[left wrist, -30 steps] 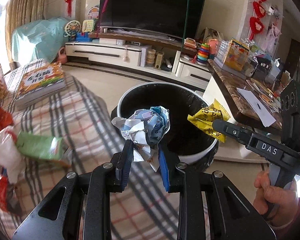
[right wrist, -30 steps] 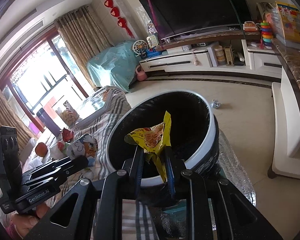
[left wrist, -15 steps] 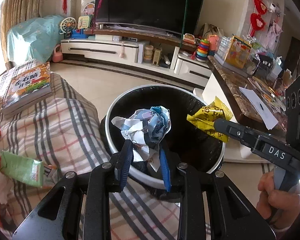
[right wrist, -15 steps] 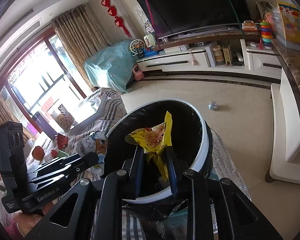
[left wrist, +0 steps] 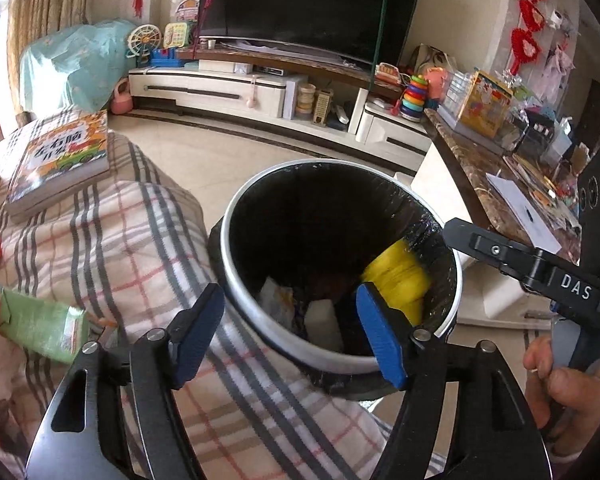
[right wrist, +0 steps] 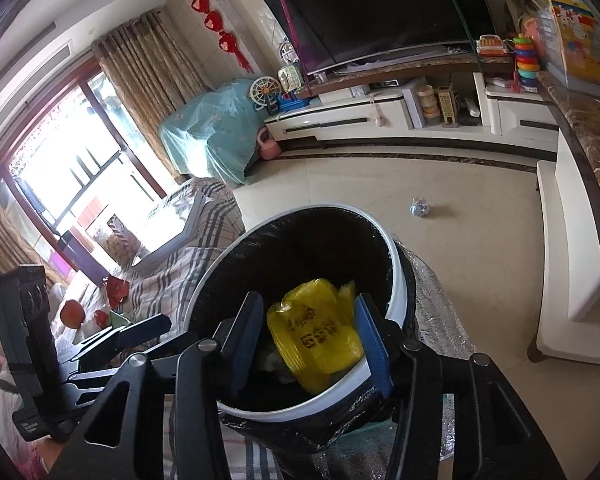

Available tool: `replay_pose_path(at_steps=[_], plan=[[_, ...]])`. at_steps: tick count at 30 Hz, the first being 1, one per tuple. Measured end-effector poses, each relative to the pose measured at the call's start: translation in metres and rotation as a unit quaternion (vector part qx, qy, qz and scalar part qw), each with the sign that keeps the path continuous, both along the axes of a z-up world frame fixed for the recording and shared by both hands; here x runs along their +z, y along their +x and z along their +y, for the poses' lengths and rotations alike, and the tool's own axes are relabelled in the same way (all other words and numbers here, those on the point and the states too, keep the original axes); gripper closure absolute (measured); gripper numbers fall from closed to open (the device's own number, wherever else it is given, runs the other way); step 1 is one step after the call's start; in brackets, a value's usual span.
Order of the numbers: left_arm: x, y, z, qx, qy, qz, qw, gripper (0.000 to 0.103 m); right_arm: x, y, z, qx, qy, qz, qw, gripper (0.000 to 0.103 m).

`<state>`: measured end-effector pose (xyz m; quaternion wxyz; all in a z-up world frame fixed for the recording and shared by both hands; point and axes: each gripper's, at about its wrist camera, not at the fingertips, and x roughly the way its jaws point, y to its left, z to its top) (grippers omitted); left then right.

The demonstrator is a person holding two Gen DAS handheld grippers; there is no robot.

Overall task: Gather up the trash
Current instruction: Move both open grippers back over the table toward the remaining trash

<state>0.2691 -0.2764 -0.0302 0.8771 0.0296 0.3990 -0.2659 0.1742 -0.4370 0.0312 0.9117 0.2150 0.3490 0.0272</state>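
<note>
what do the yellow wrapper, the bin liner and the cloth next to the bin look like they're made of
Yellow wrapper: thin glossy plastic film, judging by its sheen, crinkles and printed code.
Bin liner: thin black plastic, probably; it wrinkles, glints and folds over the white rim.
Cloth: soft woven or fleece fabric, matte, plaid stripes, draping in folds.

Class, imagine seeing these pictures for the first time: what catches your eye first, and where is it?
The black-lined trash bin fills the middle, beside the plaid-covered sofa. A bright yellow wrapper lies inside it, between the right gripper's just-opened jaws. Behind, a big dark television spans the wall.
</note>
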Motion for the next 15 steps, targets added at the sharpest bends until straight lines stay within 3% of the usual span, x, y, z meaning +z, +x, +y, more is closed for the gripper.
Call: replay_pose_path(at_steps=[3, 6, 15], plan=[[0.000, -0.008, 0.010, 0.008, -0.006, -0.001, 0.9999, 0.031, 0.001, -0.006, 0.004, -0.004, 0.002, -0.004, 1.000, 0.033], [-0.001, -0.020, 0.025, 0.022, -0.017, -0.002, 0.9996, 0.029, 0.002, -0.012, 0.009, -0.005, 0.004, -0.009, 1.000, 0.027], [-0.002, -0.055, 0.080, 0.066, -0.030, -0.010, 0.9973, 0.027, 0.001, -0.028, 0.054, 0.019, 0.003, -0.023, 1.000, 0.015]])
